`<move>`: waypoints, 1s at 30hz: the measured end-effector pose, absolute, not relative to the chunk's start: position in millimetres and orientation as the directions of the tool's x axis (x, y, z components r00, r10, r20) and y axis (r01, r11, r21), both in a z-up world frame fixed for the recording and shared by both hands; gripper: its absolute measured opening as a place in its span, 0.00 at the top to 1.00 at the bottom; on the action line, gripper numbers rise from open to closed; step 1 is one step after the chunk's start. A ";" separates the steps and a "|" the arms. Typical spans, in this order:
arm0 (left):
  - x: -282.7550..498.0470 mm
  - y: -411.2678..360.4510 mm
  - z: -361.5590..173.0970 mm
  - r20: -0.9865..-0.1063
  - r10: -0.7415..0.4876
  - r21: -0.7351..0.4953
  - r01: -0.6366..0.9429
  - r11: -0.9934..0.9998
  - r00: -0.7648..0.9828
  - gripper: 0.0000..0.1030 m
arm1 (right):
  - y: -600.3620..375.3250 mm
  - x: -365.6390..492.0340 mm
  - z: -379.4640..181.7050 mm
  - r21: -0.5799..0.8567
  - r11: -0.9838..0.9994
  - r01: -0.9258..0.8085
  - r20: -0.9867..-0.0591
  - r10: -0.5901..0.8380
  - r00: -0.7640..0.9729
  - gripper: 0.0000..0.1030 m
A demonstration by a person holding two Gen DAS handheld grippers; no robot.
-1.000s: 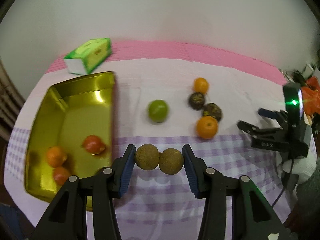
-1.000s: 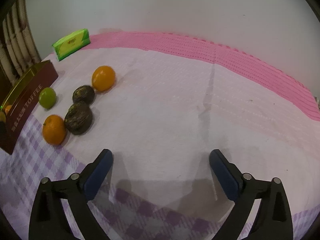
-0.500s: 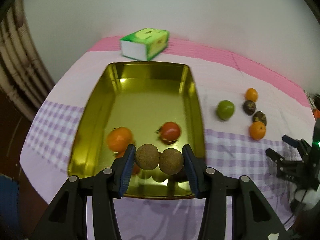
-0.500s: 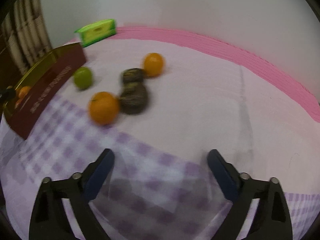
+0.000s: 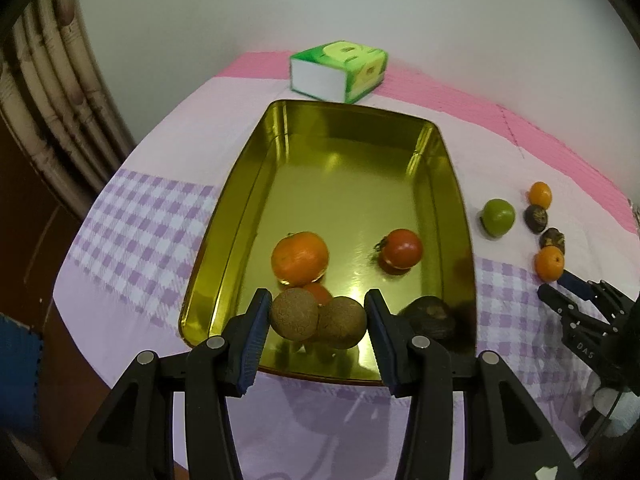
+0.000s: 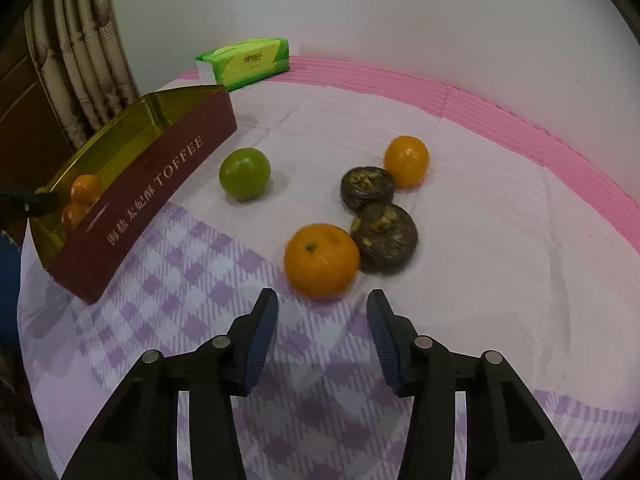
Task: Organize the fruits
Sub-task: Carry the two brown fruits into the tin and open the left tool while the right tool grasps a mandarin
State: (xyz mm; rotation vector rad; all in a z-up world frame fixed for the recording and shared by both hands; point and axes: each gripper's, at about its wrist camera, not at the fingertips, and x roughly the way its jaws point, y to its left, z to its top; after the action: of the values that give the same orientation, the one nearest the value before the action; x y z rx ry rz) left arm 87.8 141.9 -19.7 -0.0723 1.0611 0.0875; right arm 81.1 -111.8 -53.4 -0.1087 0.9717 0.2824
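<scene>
Plain white wall point(image 5: 360, 8), ribbed curtain point(image 6: 80, 60) at left — pink-and-lilac tablecloth point(image 6: 480, 160)

wrist views angled down, sharing tray point(image 5: 256, 184)

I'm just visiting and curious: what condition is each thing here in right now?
Left claw: shut on two brown round fruits, above the tray.
Right claw: open, its jaws have just been closing, nothing between them.
Gold tray: partly filled.
Orange: loose on the cloth.
Green fruit: loose on the cloth.
Tissue pack: lying flat.
</scene>
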 end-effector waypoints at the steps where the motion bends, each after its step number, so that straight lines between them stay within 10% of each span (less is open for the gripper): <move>1: 88.1 143.4 -19.9 -0.875 0.035 -0.021 -0.111 0.994 0.483 0.57 | -109.7 84.3 -53.9 0.036 0.959 -0.280 -0.826 0.186 0.531 0.56; 30: 93.6 167.3 -29.9 -0.899 0.041 -0.047 -0.187 0.981 0.437 0.57 | -89.6 112.8 -54.6 -0.006 0.960 -0.280 -0.820 0.156 0.551 0.58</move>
State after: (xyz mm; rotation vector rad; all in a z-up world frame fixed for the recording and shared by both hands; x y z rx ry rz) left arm 93.6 167.3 -29.9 -0.1472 1.1106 0.1423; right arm 112.8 -89.6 -54.6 -0.1422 0.9535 0.2591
